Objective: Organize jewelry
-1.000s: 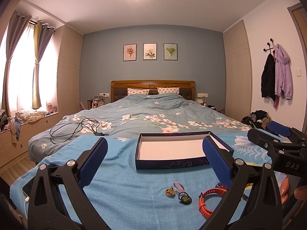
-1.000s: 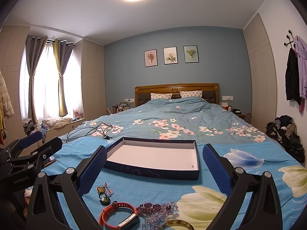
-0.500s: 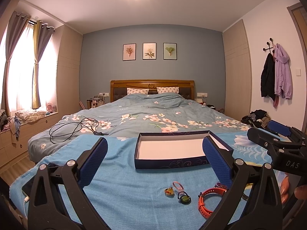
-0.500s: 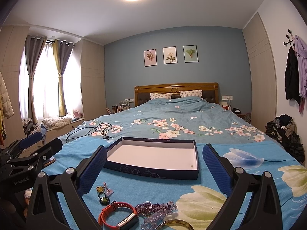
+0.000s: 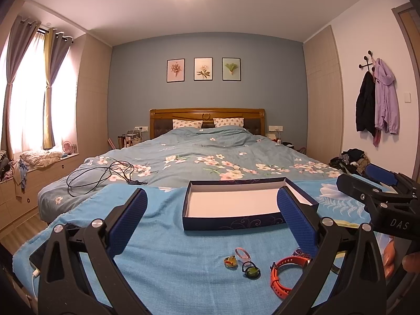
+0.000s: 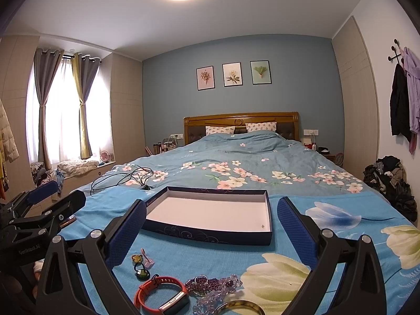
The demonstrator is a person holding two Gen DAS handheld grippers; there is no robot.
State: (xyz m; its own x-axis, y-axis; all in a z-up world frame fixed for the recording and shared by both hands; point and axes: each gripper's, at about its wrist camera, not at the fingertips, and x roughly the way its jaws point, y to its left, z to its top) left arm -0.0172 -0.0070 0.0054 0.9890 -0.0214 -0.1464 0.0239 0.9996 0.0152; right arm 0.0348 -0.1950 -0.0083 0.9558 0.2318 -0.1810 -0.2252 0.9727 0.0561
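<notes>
Both wrist views low, facing headboard; share box [image 5: 231, 204] [image 6: 212, 215], left view further left.

My fingers [image 5: 296, 223] carry blue pads with a matt, dimpled rubber-like texture, mounted on black matt plastic arms with bright metal screws. The blanket [image 5: 170, 257] beneath is matt, slightly fuzzy blue cloth. The box [image 6: 210, 232] looks like cardboard: dark printed outside, plain white matt inside. The orange band [image 6: 147, 292] appears smooth and rubbery, the purple beads [image 6: 212, 287] glossy, and the headboard [image 6: 241, 118] polished wood.
</notes>
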